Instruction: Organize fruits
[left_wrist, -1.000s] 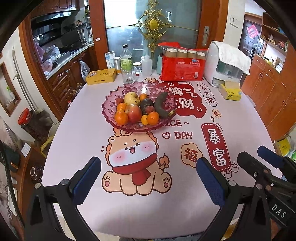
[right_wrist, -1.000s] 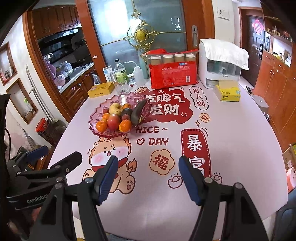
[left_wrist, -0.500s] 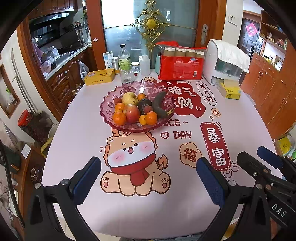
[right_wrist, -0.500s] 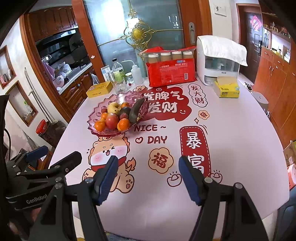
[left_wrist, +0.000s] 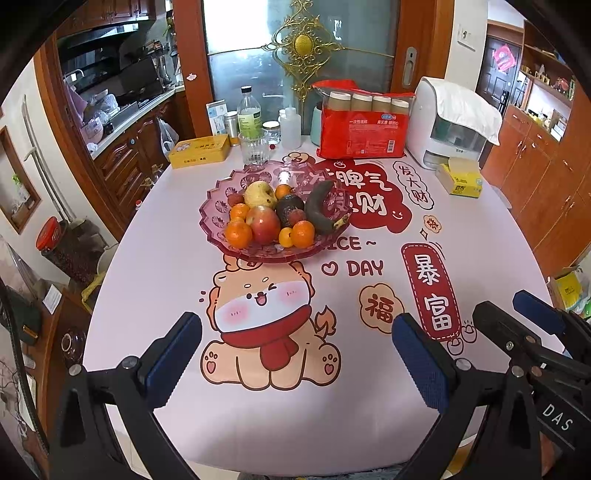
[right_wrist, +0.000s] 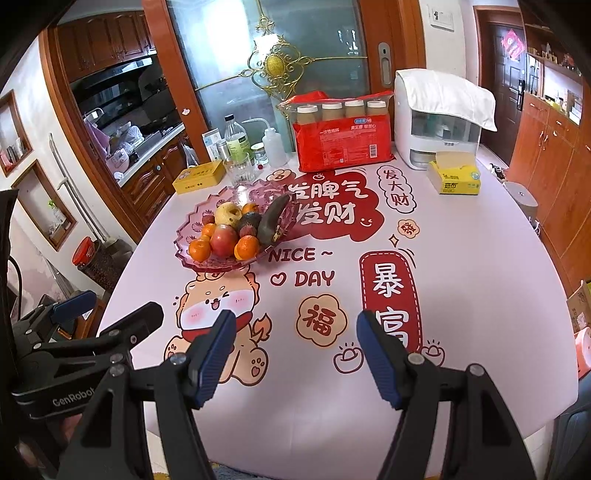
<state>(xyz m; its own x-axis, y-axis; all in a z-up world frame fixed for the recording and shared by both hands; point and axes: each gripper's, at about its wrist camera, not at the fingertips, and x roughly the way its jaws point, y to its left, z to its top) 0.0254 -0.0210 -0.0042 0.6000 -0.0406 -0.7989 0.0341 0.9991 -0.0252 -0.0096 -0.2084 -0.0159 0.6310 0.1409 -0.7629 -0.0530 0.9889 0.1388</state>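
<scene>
A pink glass fruit bowl stands on the table's far left half. It holds a red apple, a yellow pear, several oranges, a dark avocado and a blackened banana. My left gripper is open and empty above the near table edge, well short of the bowl. My right gripper is open and empty beside it, to the right. Each gripper also shows in the other's view.
At the table's back stand a yellow tin, a glass, bottles, a red pack of paper cups, a white appliance and a yellow cloth box. Wooden cabinets line the right.
Both grippers have edged slightly forward toward the table and stay open and empty. The bowl and fruit have not moved.
</scene>
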